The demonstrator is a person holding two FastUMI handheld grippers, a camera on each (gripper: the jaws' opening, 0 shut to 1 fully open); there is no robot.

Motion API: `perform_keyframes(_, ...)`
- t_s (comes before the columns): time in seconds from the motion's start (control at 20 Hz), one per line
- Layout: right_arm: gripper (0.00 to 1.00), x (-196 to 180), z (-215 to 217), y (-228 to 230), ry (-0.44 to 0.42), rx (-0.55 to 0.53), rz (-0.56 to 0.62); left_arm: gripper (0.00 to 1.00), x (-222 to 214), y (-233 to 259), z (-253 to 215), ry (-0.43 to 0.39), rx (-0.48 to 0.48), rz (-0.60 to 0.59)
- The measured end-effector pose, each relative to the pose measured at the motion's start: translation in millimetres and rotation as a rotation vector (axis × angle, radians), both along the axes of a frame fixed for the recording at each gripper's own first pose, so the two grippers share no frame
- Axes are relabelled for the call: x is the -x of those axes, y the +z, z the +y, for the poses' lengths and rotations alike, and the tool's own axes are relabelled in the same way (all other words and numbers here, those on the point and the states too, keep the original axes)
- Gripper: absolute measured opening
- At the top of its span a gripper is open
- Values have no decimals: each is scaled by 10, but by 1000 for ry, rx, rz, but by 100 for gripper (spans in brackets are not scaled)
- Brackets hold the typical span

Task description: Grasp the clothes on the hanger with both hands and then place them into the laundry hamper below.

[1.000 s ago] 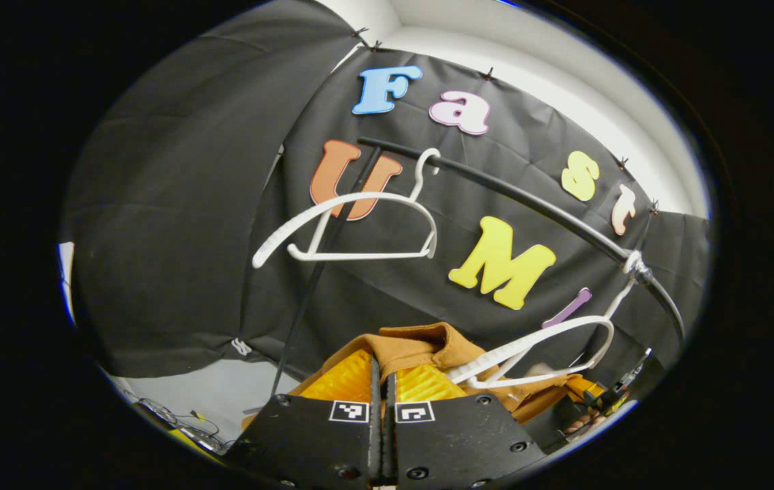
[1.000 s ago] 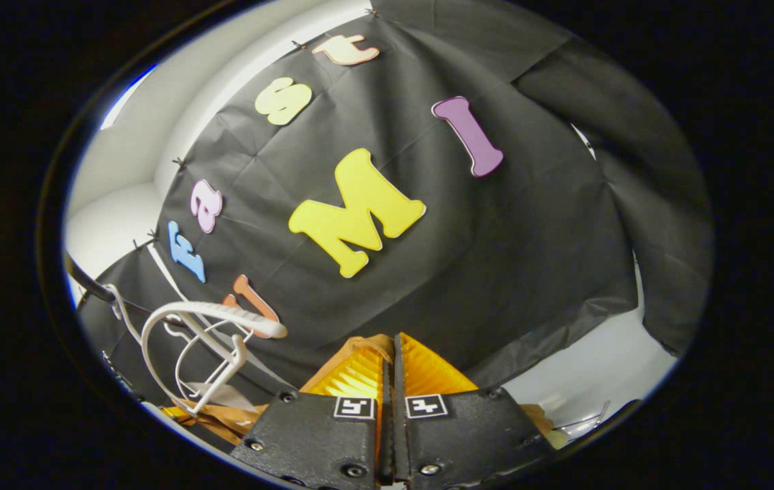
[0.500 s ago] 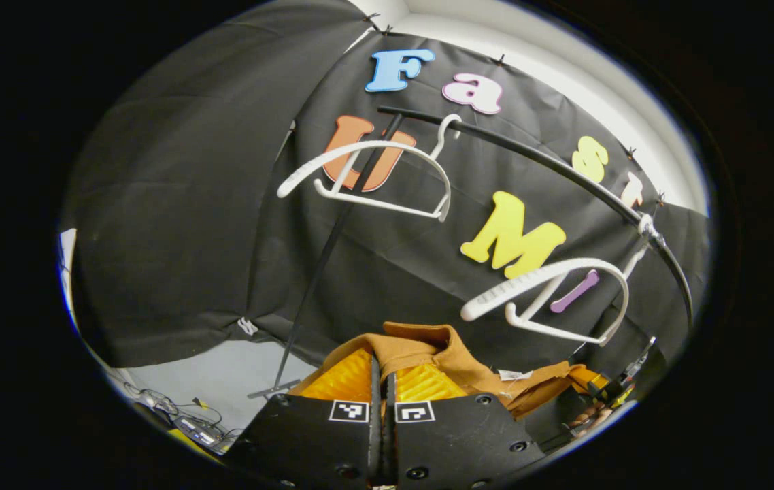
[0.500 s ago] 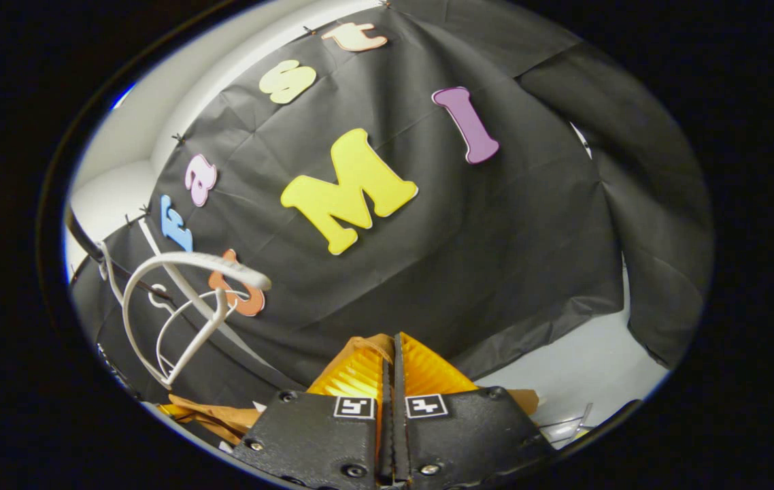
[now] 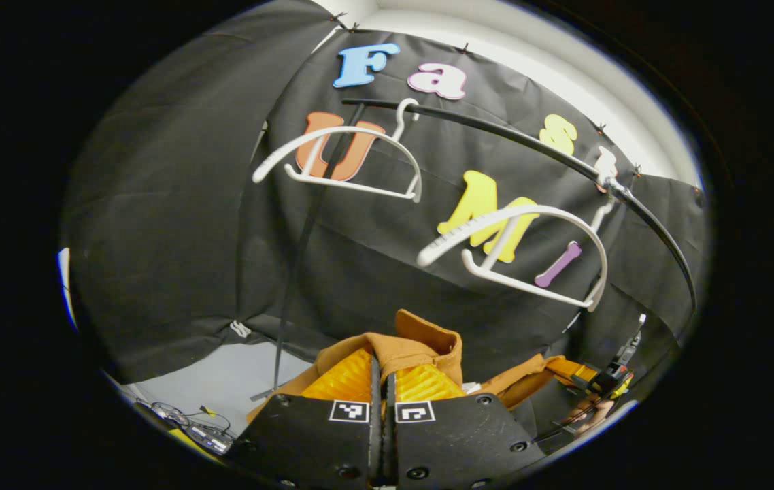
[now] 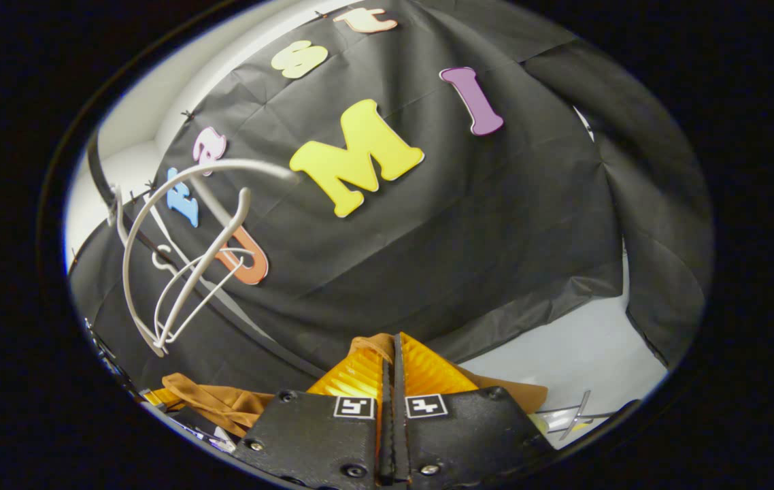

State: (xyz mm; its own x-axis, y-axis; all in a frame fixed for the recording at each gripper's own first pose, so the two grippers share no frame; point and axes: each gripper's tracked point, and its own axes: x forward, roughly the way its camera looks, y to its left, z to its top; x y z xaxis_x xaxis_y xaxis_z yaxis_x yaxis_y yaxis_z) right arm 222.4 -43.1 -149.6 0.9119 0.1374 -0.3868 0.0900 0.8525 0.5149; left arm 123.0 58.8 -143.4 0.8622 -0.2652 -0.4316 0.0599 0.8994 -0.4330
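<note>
In the left gripper view, the left gripper (image 5: 381, 371) is clamped on a fold of the brown garment (image 5: 421, 344), both fingers pressing the cloth near what looks like its collar. The garment hangs below the two white hangers (image 5: 343, 160), which are bare on the black rail (image 5: 516, 139), so it is off the hanger and held in the air between the grippers. The other gripper (image 5: 598, 384) shows far right, at the garment's other end. The cloth looks soft and limp, probably light; it sags between the holds, so a firm pinch on a thick fold or seam suits it better than a single thin layer, which might slip. A small white tag (image 5: 472, 388) sits on the fabric, too small to read.

In the right gripper view, the right gripper (image 6: 390, 371) is closed on another fold of the garment (image 6: 217, 401), which trails off to the lower left. A white hanger (image 6: 176, 258) swings bare on the left. No brand writing is legible.
</note>
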Motion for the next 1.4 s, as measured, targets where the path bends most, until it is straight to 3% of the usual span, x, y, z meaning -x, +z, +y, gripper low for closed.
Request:
perform_keyframes(0.2,4,199,226,-46,45,0,17,0,150,70,-303,-89,-8,-19)
perform_keyframes(0.4,2,452,521,92,107,-8,2,1,258,287,-641,-187,64,-55)
perform_keyframes(0.85,4,1029,1321,842,255,-41,-132,0,528,826,-1103,-340,108,-165)
perform_keyframes(1.0,4,1206,1528,994,299,-48,-168,0,604,950,-1188,-379,99,-188)
perform_keyframes(1.05,4,1229,1550,1023,300,-60,-171,6,615,1011,-1185,-386,99,-196)
perform_keyframes(1.4,4,1398,1681,1239,341,-130,-193,6,653,1308,-1067,-401,113,-264)
